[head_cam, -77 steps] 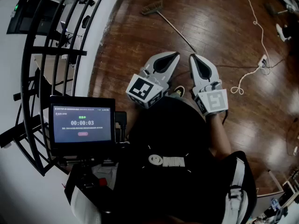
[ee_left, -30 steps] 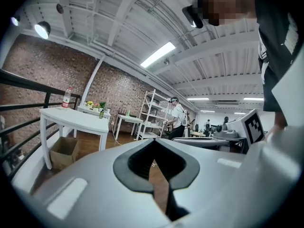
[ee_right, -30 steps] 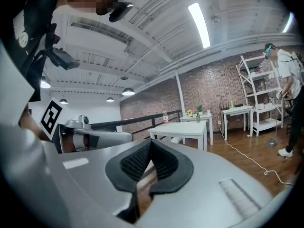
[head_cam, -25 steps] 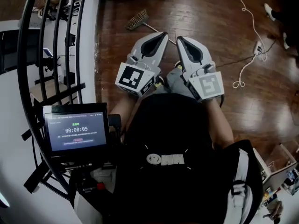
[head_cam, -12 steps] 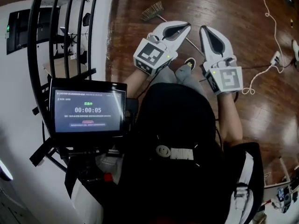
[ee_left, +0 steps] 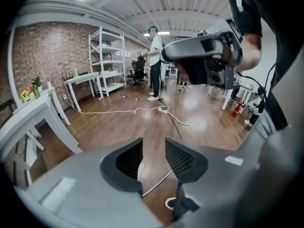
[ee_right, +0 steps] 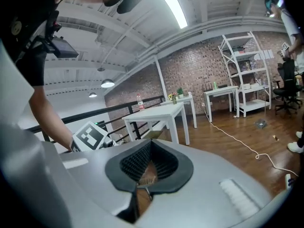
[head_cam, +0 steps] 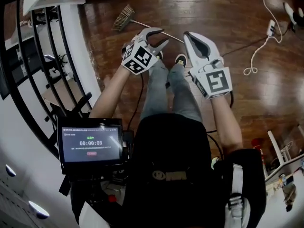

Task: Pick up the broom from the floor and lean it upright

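Floor: dark, glossy wood planks [head_cam: 228, 13] all around me, catching the ceiling light.
Wall: red brick wall [ee_left: 47, 56] along the far side of the room.
Railing: black metal railing [ee_right: 115, 108] running along one edge of the floor.
Tables: a white table [ee_right: 156, 113] stands before the brick. A second one behind it carries small potted plants [ee_right: 176, 95].
Shelving: an open white rack [ee_left: 108, 49] against the brick.
Chair: a black office chair [ee_left: 139, 70] beyond the rack.
Ceiling: grey and ribbed with beams, with a long tube light [ee_right: 173, 6] and a round lamp [ee_right: 107, 83].
Cord: a white cord [ee_left: 118, 111] trails over the planks.
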Action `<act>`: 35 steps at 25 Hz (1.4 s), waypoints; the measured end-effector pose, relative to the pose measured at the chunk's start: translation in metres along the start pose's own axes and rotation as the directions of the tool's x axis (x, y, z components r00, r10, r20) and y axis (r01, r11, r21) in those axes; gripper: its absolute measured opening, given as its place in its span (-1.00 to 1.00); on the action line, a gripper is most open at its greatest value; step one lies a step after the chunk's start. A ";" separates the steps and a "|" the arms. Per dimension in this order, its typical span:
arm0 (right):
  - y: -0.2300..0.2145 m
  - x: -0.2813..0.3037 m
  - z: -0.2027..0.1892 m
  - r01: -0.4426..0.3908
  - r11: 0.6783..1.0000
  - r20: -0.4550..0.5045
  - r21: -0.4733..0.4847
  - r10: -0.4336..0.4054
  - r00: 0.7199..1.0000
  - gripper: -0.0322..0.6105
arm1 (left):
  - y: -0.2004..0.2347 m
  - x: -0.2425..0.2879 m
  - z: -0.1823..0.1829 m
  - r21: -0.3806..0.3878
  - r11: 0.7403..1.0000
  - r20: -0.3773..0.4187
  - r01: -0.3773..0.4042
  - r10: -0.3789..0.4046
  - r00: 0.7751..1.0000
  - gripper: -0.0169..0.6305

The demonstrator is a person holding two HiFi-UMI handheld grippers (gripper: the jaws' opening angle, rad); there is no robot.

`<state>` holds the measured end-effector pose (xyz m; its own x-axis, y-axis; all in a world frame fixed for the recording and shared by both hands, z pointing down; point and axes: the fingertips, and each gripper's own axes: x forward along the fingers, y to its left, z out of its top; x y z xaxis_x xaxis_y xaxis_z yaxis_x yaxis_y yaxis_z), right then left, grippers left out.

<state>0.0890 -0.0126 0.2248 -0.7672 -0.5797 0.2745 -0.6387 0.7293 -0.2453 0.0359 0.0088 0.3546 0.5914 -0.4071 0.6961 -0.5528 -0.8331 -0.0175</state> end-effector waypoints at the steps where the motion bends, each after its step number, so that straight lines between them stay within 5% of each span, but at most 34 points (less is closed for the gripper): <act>1: -0.010 0.009 -0.016 0.017 1.000 -0.010 0.007 -0.017 1.000 -0.89 | 0.004 0.020 -0.015 0.002 1.000 -0.020 0.022 -0.022 1.000 -0.40; 7: -0.060 0.061 -0.141 0.083 0.995 -0.087 0.061 -0.077 0.993 -0.89 | -0.005 0.144 -0.113 0.000 0.978 -0.099 0.208 -0.207 0.973 -0.24; 11: -0.086 0.092 -0.231 0.101 0.993 -0.129 0.056 -0.093 0.987 -0.89 | -0.015 0.217 -0.187 0.003 0.964 -0.155 0.267 -0.263 0.952 -0.24; 17: -0.110 0.111 -0.346 0.164 0.980 -0.161 0.114 -0.145 0.976 -0.89 | -0.041 0.318 -0.325 -0.011 0.923 -0.307 0.385 -0.370 0.877 -0.24; 24: -0.125 0.118 -0.455 0.173 0.980 -0.228 0.095 -0.148 0.962 -0.89 | -0.052 0.420 -0.444 0.050 0.898 -0.446 0.438 -0.372 0.814 -0.23; 29: -0.143 0.114 -0.493 0.196 0.976 -0.243 0.092 -0.168 0.955 -0.89 | -0.061 0.456 -0.512 0.140 0.865 -0.560 0.481 -0.331 0.759 -0.20; 33: -0.144 0.112 -0.501 0.216 0.972 -0.233 0.090 -0.190 0.954 -0.89 | -0.063 0.466 -0.536 0.215 0.853 -0.600 0.476 -0.269 0.753 -0.23; 35: -0.139 0.113 -0.502 0.216 0.972 -0.228 0.093 -0.191 0.955 -0.89 | -0.056 0.470 -0.538 0.221 0.869 -0.598 0.443 -0.239 0.765 -0.51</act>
<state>0.1204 0.0026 0.7567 -0.5975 -0.6099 0.5206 -0.7922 0.5495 -0.2654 0.0292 0.0659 1.0686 0.2333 0.1112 0.9660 -0.0883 -0.9869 0.1350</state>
